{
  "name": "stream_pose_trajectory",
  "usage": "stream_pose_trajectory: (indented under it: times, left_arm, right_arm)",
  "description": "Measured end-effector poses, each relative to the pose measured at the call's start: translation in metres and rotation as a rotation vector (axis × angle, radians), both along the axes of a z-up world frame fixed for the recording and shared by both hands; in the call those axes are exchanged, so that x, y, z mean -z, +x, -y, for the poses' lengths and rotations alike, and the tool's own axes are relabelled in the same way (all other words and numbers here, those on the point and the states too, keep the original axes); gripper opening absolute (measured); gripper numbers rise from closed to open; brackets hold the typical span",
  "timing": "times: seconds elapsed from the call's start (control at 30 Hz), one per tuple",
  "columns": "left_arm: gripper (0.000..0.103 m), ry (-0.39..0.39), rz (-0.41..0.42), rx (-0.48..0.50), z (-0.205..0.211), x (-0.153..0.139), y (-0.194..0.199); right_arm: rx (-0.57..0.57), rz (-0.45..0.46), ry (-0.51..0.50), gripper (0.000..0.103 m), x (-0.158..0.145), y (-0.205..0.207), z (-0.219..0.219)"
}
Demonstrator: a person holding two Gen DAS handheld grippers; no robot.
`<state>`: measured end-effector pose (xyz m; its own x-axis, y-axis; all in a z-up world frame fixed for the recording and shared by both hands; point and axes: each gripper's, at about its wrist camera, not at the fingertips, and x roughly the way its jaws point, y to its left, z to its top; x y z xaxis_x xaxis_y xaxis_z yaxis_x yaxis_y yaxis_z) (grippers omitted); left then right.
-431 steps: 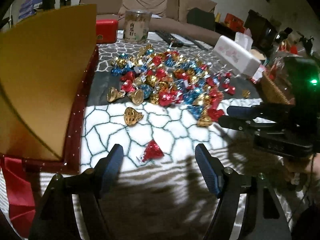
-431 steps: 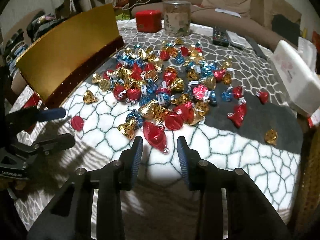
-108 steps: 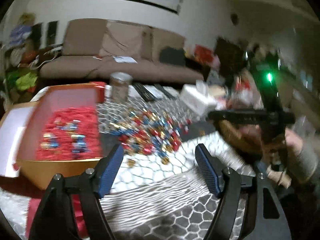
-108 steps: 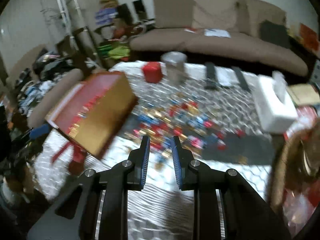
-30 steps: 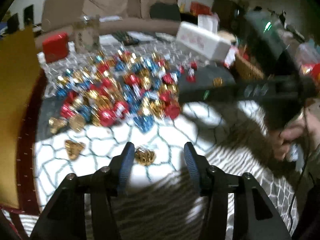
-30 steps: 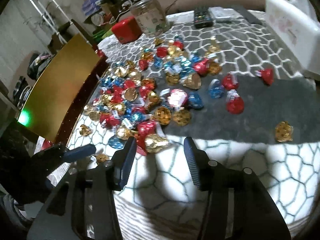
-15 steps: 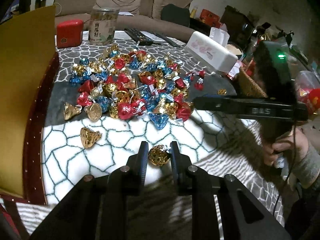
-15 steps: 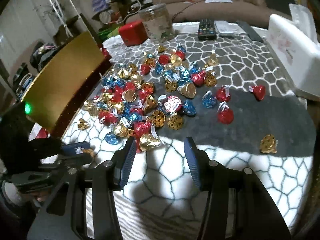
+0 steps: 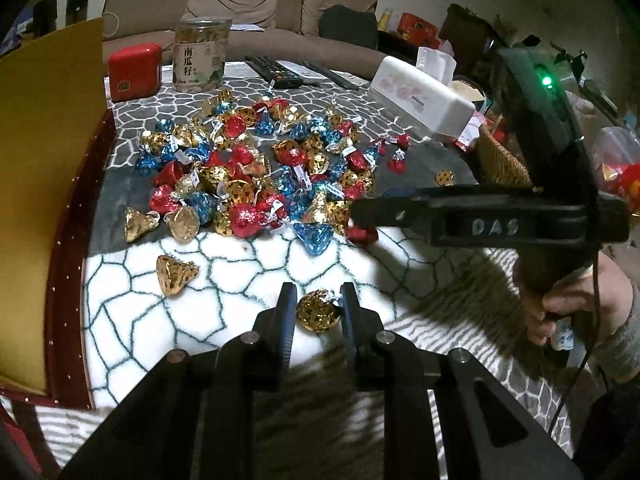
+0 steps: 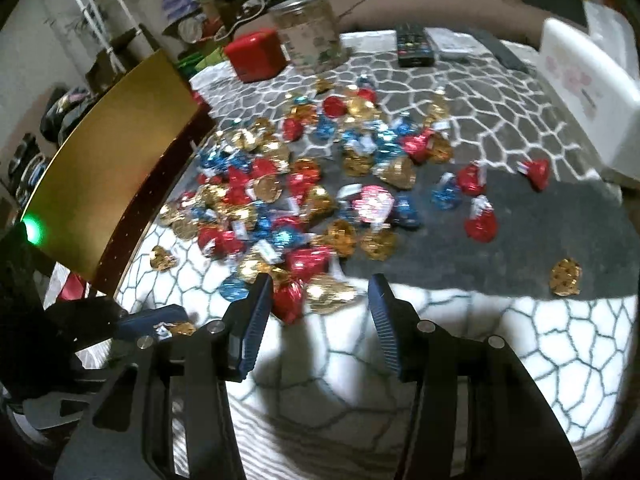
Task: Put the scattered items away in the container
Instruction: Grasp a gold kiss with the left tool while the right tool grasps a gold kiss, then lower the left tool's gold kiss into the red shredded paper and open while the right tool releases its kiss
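A heap of red, blue and gold foil candies (image 9: 256, 168) lies on the patterned blanket. The gold box (image 9: 40, 160) with a dark red rim stands at the left. My left gripper (image 9: 318, 312) is shut on a gold candy (image 9: 318, 314) lying in front of the heap. In the right wrist view that gripper (image 10: 160, 322) shows at lower left with the gold candy (image 10: 180, 328). My right gripper (image 10: 320, 304) is open at the heap's near edge. A red candy (image 10: 289, 298) and a gold candy (image 10: 330, 294) lie between its fingers, untouched by the pads.
A loose gold candy (image 9: 174, 276) lies near the box, another (image 9: 444, 178) far right. At the back stand a red tin (image 9: 134, 72), a jar (image 9: 202, 56), remotes (image 9: 276, 72) and a white tissue box (image 9: 420, 96). A wicker basket (image 9: 500, 160) sits at the right edge.
My left gripper's jaws have closed in from wide apart onto the gold candy. The right gripper has crept closer to the heap's near edge, still open.
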<state>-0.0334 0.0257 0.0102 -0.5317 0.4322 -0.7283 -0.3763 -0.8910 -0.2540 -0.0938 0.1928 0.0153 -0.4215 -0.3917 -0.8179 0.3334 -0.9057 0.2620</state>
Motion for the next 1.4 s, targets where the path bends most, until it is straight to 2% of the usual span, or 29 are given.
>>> stream_pose_trajectory:
  times: [0.13,0.27,0.33,0.5,0.6,0.7,0.8,1.0,1.13,1.27,1.4]
  left_arm:
    - [0.022,0.007,0.016,-0.004,0.001,0.004,-0.001]
    - [0.022,0.012,0.019,-0.006,0.001,0.005,-0.002]
    - [0.022,0.015,0.018,-0.006,0.001,0.005,-0.002]
    - [0.022,0.042,0.003,-0.005,0.004,-0.006,0.0]
    - [0.022,0.073,-0.042,0.015,0.007,-0.029,0.007]
    - [0.022,0.102,-0.113,0.024,0.017,-0.061,0.02]
    - [0.022,0.085,-0.16,0.006,0.032,-0.09,0.03]
    - [0.022,0.067,-0.215,-0.094,0.087,-0.14,0.035]
    - [0.022,0.037,-0.235,-0.182,0.146,-0.166,0.028]
    - [0.022,-0.001,-0.207,-0.256,0.195,-0.168,0.011]
    - [0.022,-0.041,-0.166,-0.271,0.212,-0.154,-0.012]
  right_arm:
    - [0.007,0.005,-0.006,0.043,0.006,0.0,0.0]
    - [0.051,0.043,-0.099,0.024,0.009,-0.007,-0.02]
    - [0.068,0.063,-0.155,0.024,0.011,-0.01,-0.03]
    - [0.074,0.054,-0.197,0.023,0.005,-0.008,-0.037]
    - [0.075,0.001,-0.2,0.023,-0.016,0.0,-0.04]
    - [0.053,-0.08,-0.217,0.023,-0.05,0.016,-0.037]
    - [0.02,-0.15,-0.25,0.023,-0.085,0.03,-0.026]
    - [-0.105,-0.212,-0.282,0.023,-0.146,0.028,0.045]
    - [-0.193,-0.217,-0.291,0.023,-0.175,0.012,0.113]
    - [-0.241,-0.174,-0.298,0.023,-0.174,-0.007,0.174]
    - [-0.265,-0.129,-0.241,0.023,-0.152,-0.023,0.222]
